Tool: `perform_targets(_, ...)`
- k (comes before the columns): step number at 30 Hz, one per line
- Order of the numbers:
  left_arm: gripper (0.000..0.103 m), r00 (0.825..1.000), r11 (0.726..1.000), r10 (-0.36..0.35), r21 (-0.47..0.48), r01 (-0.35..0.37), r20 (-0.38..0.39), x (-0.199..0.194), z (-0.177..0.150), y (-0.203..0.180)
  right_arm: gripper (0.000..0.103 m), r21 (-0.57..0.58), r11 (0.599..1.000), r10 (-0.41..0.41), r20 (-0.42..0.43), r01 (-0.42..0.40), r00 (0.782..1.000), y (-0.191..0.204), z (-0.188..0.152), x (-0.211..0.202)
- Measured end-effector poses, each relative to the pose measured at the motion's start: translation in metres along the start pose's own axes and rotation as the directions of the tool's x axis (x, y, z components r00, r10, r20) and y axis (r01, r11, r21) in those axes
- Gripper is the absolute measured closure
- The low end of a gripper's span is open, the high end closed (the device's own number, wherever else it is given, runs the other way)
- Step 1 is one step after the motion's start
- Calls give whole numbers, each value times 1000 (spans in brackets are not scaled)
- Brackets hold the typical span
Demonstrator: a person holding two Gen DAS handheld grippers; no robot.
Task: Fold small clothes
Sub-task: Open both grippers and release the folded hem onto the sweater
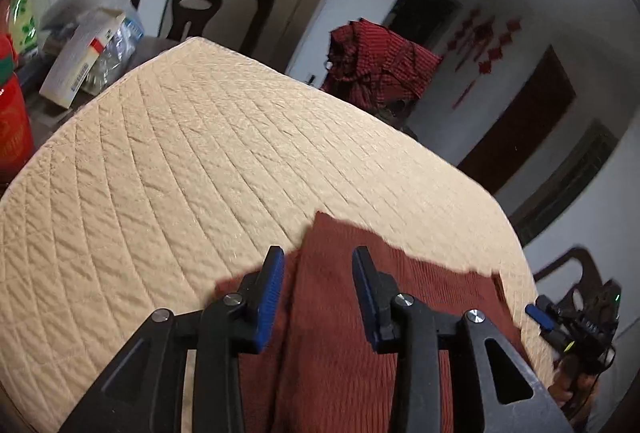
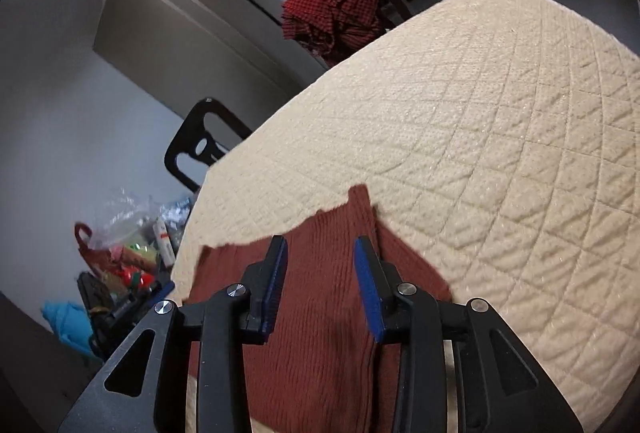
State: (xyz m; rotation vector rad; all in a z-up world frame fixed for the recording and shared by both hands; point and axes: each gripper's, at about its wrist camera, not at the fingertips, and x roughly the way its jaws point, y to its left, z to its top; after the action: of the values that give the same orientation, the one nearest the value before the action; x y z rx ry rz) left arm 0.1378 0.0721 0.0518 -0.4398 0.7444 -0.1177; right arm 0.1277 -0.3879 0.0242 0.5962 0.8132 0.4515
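A rust-red knitted garment (image 1: 336, 313) lies folded on the cream quilted mat (image 1: 200, 153), near its front edge. My left gripper (image 1: 318, 253) hovers just over the garment's left part. Its blue pads stand apart and nothing is pinched between them. In the right wrist view the same garment (image 2: 320, 313) spreads under my right gripper (image 2: 320, 241), which is also open, the cloth lying flat below the pads. A narrow corner of the garment (image 2: 360, 197) points away across the mat (image 2: 480, 153). The right gripper (image 1: 538, 313) also shows at the mat's right edge.
A red checked cloth (image 1: 376, 69) hangs over something beyond the mat's far edge. Dark chairs (image 1: 216, 5) stand around the table. Boxes, plastic bags and a red bag (image 1: 80, 65) are piled at the left end. A hand (image 1: 568, 385) shows at the right.
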Motion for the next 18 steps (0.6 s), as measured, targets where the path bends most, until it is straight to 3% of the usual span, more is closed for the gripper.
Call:
perform_targets(7,65,998,988,-15,150,23,-56,-17,-47,-25,67,-181,982,-59,-32,52,998,22,-58,-27)
perform_targets(10,66,996,980,40,200,-23,-82,-13,-63,-23,67,-205,971,-136,-46,124,990,13,-69,-25)
perform_targets(12,65,996,982,34,187,-18,-81,-14,-64,-20,84,-195,962,-200,-41,188,979,4,-70,-23)
perform_targets(18,65,996,976,58,213,-43,-62,-30,-67,-36,86,-241,951,-197,13,195,980,23,-73,-39)
